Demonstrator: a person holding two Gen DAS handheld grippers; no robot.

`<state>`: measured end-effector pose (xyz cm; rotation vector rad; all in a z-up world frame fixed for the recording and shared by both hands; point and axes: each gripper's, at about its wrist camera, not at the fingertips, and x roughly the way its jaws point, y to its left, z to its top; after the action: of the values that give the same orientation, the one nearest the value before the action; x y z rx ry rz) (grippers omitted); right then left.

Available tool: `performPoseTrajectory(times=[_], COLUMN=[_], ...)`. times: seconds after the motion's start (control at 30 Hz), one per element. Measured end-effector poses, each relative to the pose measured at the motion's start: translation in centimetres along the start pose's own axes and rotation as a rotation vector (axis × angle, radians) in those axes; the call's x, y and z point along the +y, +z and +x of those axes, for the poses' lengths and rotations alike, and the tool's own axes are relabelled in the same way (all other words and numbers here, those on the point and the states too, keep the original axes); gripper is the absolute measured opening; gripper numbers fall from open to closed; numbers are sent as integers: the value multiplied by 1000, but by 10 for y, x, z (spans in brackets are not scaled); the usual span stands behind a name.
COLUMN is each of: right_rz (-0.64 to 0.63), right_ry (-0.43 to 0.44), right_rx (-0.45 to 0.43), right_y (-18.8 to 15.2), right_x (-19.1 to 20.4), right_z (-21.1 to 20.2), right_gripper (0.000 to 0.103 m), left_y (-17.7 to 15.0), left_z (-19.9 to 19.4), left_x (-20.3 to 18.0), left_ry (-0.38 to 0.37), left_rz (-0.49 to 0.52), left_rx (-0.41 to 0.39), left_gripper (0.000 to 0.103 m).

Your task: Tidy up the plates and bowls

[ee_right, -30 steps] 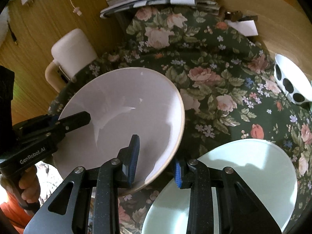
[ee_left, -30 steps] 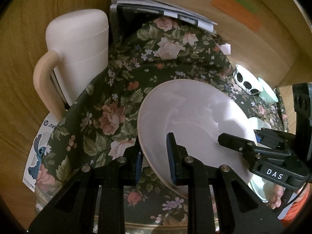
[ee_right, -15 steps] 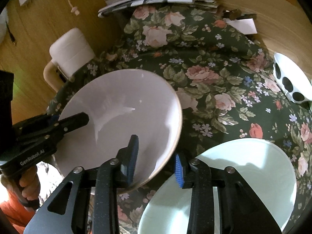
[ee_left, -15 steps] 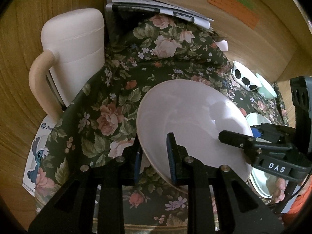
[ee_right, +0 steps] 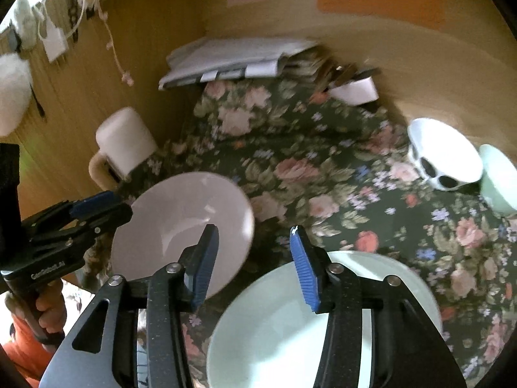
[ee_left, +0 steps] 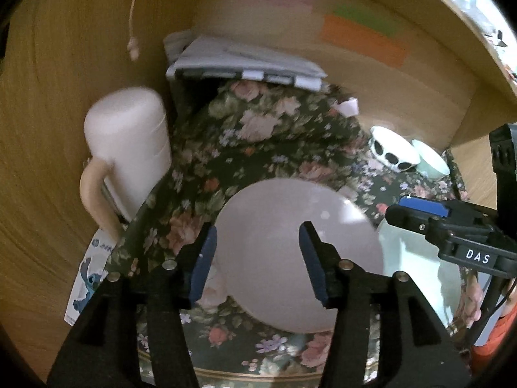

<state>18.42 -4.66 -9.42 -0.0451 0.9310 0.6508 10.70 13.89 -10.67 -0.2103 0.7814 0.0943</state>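
A pale pink plate (ee_left: 300, 258) lies on the flowered cloth (ee_left: 258, 148), left of a mint-green plate (ee_left: 416, 278). My left gripper (ee_left: 257, 258) hovers over the pink plate's left rim with its jaws opening and the pads clear of it. My right gripper (ee_right: 255, 258) hangs over the gap between the pink plate (ee_right: 181, 220) and the mint plate (ee_right: 274, 323). Its jaws are opening too, with only cloth and the mint rim showing between them. Each gripper shows in the other's view: the left gripper (ee_right: 122, 206), the right gripper (ee_left: 395, 207).
A black-spotted white bowl (ee_right: 442, 155) and a mint bowl (ee_right: 497, 177) stand at the far right by the wooden wall. A pale jug with a handle (ee_left: 129, 148) stands at the left. Papers (ee_left: 242, 61) are stacked at the back. A cartoon card (ee_left: 90, 278) lies by the cloth's left edge.
Both grippers let go of the pink plate's rim, opened and drew up and back. The plate now lies on the cloth beside the mint plate.
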Motion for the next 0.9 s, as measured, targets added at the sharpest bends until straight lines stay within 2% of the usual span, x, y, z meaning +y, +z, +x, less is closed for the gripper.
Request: performPoseTrajectory(times=[0.1, 0.17, 0.33, 0.43, 0.63, 0.9], right_rz=[8, 18, 35, 57, 103, 192], right_ry=[-21, -38, -81, -108, -185, -245], right_rx=[-39, -66, -112, -135, -169, -163], right_y=[4, 5, 12, 15, 21, 25], right_x=[-11, -19, -43, -61, -101, -159], right_z=[-17, -28, -50, -61, -73, -66], right_gripper=[46, 53, 53, 65, 66, 66], left_y=[7, 12, 26, 36, 55, 79], left_z=[-5, -8, -10, -7, 10, 51], left_x=[-15, -25, -51, -64, -93, -131], left_ry=[-8, -16, -36, -55, -79, -91], left_rz=[27, 47, 97, 114, 140, 189], left_rx=[-30, -49, -90, -100, -101, -63], left_gripper=[56, 60, 67, 71, 74, 74])
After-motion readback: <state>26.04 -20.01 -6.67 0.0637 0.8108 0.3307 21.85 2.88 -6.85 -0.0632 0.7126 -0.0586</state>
